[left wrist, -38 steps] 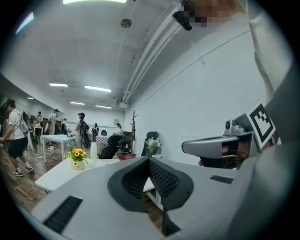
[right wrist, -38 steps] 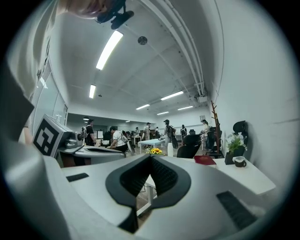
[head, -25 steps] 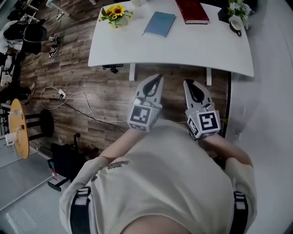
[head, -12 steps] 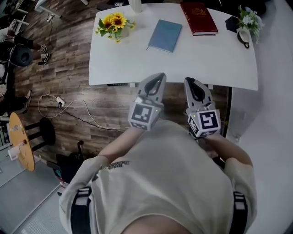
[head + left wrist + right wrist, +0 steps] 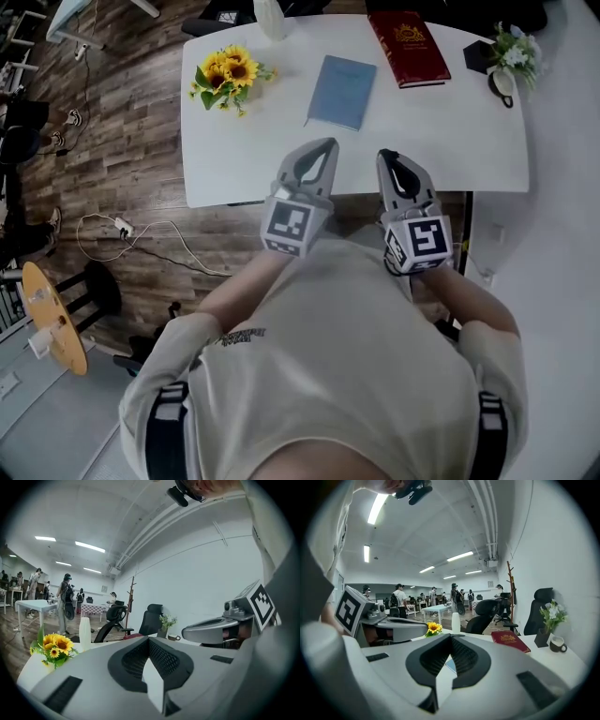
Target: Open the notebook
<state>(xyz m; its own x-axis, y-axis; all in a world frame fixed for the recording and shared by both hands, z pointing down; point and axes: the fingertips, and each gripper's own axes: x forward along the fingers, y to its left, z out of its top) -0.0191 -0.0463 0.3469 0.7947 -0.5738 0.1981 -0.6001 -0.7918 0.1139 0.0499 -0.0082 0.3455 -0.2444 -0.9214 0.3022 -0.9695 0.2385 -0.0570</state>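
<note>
Left hand-held gripper [image 5: 325, 148]: jaws clenched tip to tip, nothing between them, held above the near edge of the white tabletop [image 5: 450, 131], touching nothing. Right hand-held gripper [image 5: 386, 156]: jaws likewise pressed together, empty, just beside the left one at the same edge. Blue notebook [image 5: 343, 91]: closed, lying flat near the middle of the tabletop, beyond both grippers and apart from them. Also on the tabletop: red book [image 5: 410, 35] at the far side, sunflower bunch [image 5: 228, 73] at the left, potted white flowers [image 5: 514, 52] and a cup [image 5: 504, 84] at the right.

Blue notebook [image 5: 343, 91] lies closed, flat on white table [image 5: 246, 159].
</note>
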